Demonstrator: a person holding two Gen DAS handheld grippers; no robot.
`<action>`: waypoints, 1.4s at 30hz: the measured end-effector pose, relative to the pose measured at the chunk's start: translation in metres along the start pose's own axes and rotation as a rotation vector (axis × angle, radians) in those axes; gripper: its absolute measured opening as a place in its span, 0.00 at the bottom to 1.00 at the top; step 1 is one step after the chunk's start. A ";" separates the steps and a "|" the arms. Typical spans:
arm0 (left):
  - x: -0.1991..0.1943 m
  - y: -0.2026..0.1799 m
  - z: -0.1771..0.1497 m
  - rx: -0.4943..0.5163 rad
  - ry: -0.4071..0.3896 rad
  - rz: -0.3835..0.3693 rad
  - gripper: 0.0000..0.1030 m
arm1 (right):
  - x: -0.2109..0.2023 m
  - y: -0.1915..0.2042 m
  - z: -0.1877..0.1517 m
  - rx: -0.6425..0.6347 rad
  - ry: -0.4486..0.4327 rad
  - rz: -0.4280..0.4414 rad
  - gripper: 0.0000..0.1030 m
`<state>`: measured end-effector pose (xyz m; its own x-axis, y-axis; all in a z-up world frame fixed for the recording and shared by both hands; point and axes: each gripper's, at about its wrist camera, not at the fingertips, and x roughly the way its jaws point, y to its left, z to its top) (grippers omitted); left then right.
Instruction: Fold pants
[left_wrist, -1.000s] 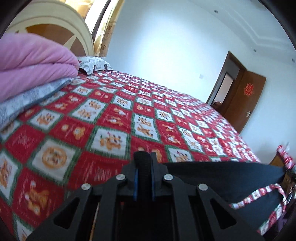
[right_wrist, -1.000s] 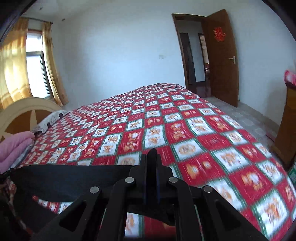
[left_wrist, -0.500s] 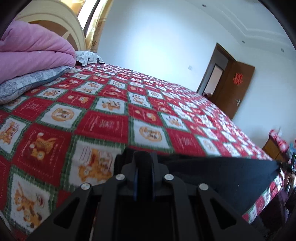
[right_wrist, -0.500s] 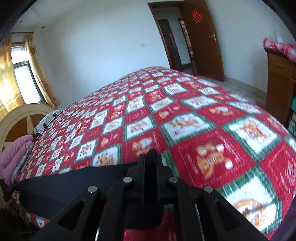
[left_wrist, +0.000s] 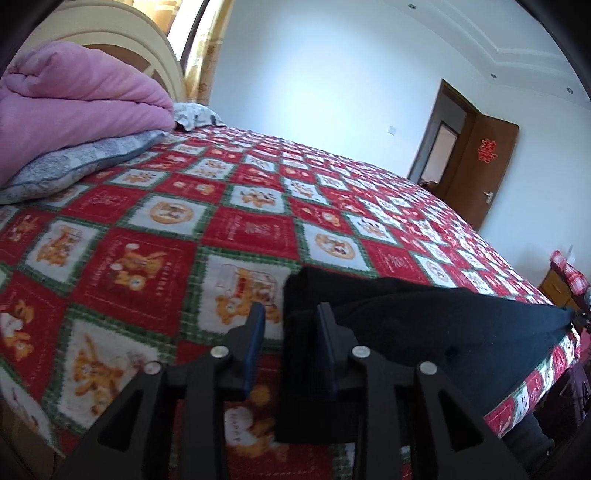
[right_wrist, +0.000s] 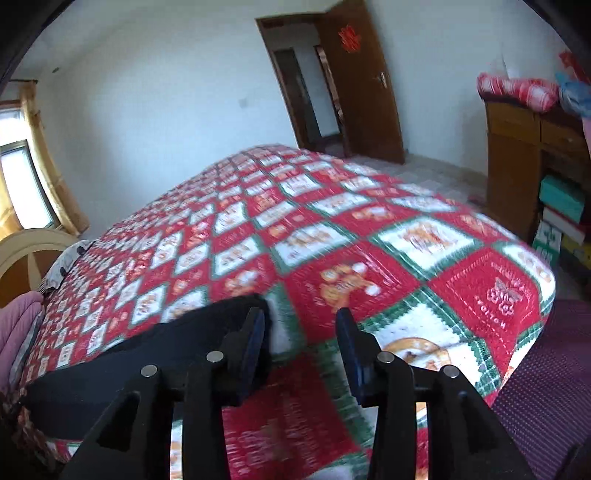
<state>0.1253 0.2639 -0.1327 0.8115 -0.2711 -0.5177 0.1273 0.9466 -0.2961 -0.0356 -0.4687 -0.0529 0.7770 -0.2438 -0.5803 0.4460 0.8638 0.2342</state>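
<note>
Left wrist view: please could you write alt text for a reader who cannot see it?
The open left gripper sits low over black pants lying on a bed with a red, white and green patterned bedspread, one end of the pants between its fingers. A pink quilt lies upper left; a brown door is open beyond.

Both grippers' jaws have opened, dropping the black pants (left_wrist: 424, 325) onto the bedspread (left_wrist: 236, 229).

From the left wrist we look low and close across the bed (left_wrist: 258, 192) toward the door (left_wrist: 480, 162). From the right wrist, equally low, we face the same door (right_wrist: 362, 85). Both share the black pants (left_wrist: 424, 325) (right_wrist: 147, 354).
</note>
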 end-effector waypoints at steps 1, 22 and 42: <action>-0.003 0.002 0.001 -0.004 -0.005 0.009 0.34 | -0.006 0.011 0.002 -0.026 -0.014 0.013 0.41; -0.002 -0.017 -0.003 -0.199 0.048 -0.115 0.51 | 0.108 0.340 -0.081 -0.629 0.286 0.506 0.53; -0.022 0.003 -0.008 -0.191 0.041 -0.048 0.51 | 0.054 0.321 -0.164 -0.812 0.605 0.727 0.53</action>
<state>0.1036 0.2710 -0.1285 0.7827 -0.3259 -0.5302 0.0517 0.8830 -0.4665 0.0768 -0.1327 -0.1375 0.3030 0.4605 -0.8344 -0.5719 0.7882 0.2273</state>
